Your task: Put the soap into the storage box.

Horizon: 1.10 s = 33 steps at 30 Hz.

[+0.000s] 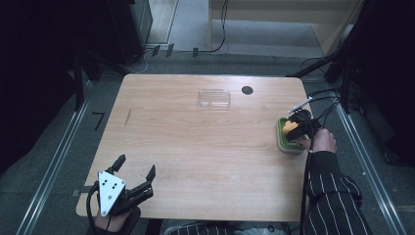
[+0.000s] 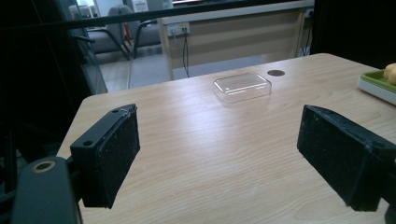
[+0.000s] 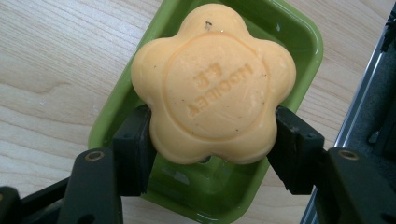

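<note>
Table coverage is described from left to right. At the near left corner of the wooden table [image 1: 195,147], the left gripper [image 1: 136,169] is held low with its jaws spread wide and nothing between them; in the left gripper view the pads [image 2: 114,154] are seen well apart. Toward the far middle, a clear plastic lid [image 1: 214,98] lies flat, with a small dark disc [image 1: 247,90] just beside it to the right.

At the right edge, a green soap dish [image 1: 282,137] rests on the table. A flower-shaped orange soap bar [image 3: 212,84] is pinched by the right gripper [image 3: 212,149], one jaw pressed against each side of the bar, over the dish's basin. Whether the bar is resting on the dish or raised cannot be told.

The step in hand is judged to be handling the soap at its dish. Grip should be kept even across the lobes, since soap is likely slippery. A straight vertical path is advised so the dish is not dragged toward the table edge.
</note>
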{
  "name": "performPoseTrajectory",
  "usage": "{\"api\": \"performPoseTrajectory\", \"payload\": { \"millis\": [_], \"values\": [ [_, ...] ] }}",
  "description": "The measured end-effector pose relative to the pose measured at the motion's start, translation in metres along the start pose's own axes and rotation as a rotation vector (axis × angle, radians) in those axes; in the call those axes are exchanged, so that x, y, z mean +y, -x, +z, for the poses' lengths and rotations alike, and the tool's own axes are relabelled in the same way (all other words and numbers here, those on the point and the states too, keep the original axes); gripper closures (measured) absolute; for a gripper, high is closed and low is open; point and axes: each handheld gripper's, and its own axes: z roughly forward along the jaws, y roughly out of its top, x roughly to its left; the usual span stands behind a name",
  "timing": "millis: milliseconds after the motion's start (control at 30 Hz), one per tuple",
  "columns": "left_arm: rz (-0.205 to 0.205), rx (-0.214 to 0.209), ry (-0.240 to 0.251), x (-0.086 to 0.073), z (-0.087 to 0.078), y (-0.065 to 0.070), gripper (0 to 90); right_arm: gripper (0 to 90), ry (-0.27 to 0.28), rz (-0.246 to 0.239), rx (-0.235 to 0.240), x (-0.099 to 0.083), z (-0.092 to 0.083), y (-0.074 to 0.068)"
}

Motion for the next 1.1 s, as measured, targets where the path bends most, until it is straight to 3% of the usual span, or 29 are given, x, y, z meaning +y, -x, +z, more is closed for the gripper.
{"api": "performPoseTrajectory", "payload": {
  "millis": [1100],
  "values": [
    [0.000,-0.002,0.000,0.000,0.001,0.000,13.7,39.4,-0.014,-0.006,0.015,0.000,0.012,0.002]
  ]
}}
